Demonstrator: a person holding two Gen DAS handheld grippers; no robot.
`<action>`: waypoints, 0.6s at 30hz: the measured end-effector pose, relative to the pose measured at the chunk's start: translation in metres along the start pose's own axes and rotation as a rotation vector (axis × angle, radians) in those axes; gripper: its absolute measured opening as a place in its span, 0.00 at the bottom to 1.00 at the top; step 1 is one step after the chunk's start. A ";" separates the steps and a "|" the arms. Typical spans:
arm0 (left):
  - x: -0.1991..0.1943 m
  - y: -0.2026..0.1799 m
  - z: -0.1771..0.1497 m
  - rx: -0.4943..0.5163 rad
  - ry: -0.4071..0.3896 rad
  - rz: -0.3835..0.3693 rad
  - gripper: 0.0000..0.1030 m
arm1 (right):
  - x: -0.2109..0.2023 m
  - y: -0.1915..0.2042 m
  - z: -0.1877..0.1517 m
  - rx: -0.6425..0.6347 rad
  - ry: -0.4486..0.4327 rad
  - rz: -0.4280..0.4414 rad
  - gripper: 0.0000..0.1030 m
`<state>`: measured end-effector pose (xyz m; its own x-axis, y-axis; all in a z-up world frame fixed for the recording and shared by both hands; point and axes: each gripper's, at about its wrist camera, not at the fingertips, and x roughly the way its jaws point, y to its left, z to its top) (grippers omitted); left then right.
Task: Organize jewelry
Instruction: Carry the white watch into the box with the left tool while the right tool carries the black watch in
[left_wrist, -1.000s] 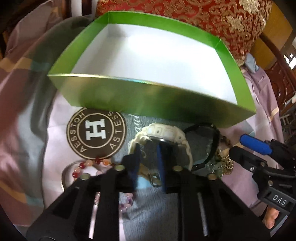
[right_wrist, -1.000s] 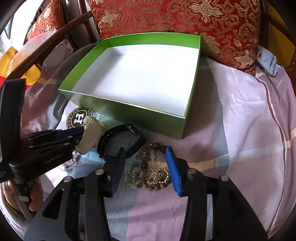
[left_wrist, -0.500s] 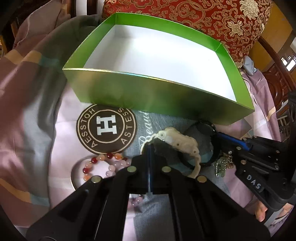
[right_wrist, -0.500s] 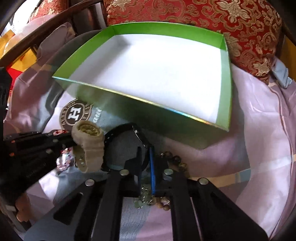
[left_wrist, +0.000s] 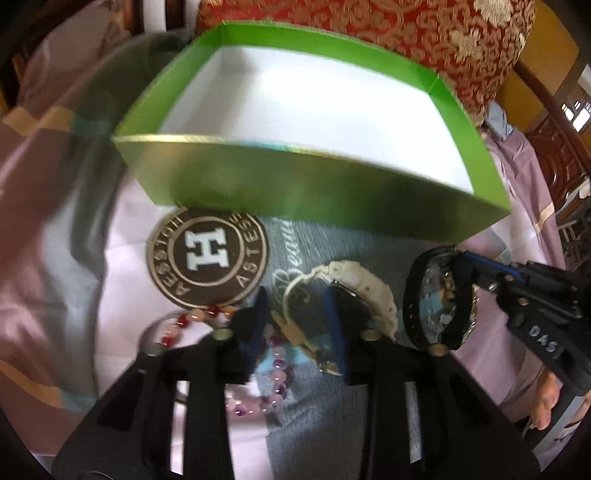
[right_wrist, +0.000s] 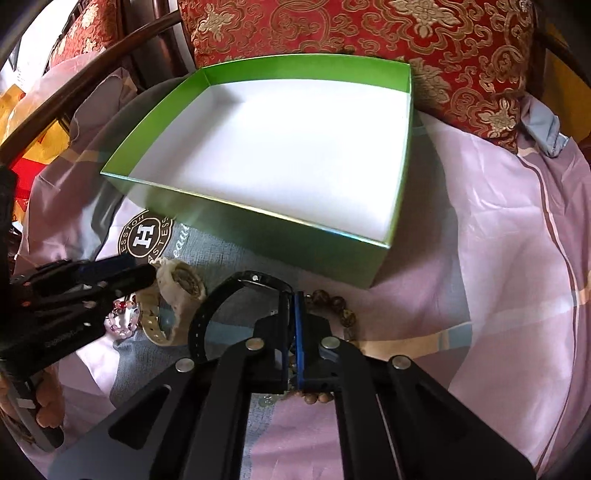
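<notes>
Bedsheet (right_wrist: 498, 229), lilac with grey and cream bands: covers the whole work surface; broad bare stretch to the right of the box, ending at the picture edge.

Cushion (right_wrist: 369, 33), red with gold pattern: stands behind the box, touching or just beside its far wall.

Box (right_wrist: 258, 229), green outside, white inside, open top: sits mid-sheet, near wall facing the jewelry; nothing in it, white floor bare to all four walls.

Round brown logo (left_wrist: 207, 258) with a white H: printed on the sheet just before the box's near left corner.

Right gripper (right_wrist: 293, 332): blue-padded fingers drawn nearly together, pinching the black watch (right_wrist: 236, 295) by its band; the loop stands up to the left of the fingers, just short of the box's near wall.

Left gripper (left_wrist: 295, 321): fingers spread apart, straddling the cream watch (left_wrist: 354, 291), which lies on the sheet; contact cannot be told through the blur.

Brown bead bracelet (right_wrist: 332, 302): on the sheet right beside the right gripper's fingers, partly hidden.

Pink and red bead bracelet (left_wrist: 184, 325): left of the cream watch, under the left gripper.
</notes>
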<state>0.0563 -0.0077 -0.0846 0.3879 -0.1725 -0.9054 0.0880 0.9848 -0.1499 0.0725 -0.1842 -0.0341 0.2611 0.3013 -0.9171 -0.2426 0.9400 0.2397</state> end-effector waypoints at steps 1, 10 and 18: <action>0.005 -0.001 0.000 0.002 0.012 0.018 0.15 | 0.000 0.000 0.000 0.000 -0.002 0.001 0.03; -0.027 0.005 0.005 -0.028 -0.052 0.006 0.11 | -0.015 -0.003 -0.001 -0.002 -0.033 0.011 0.03; -0.085 -0.003 0.022 -0.011 -0.191 -0.037 0.11 | -0.059 -0.002 0.007 -0.010 -0.133 0.052 0.03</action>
<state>0.0434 0.0040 0.0018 0.5514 -0.2084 -0.8078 0.0960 0.9777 -0.1868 0.0642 -0.2031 0.0219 0.3696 0.3689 -0.8529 -0.2686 0.9211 0.2820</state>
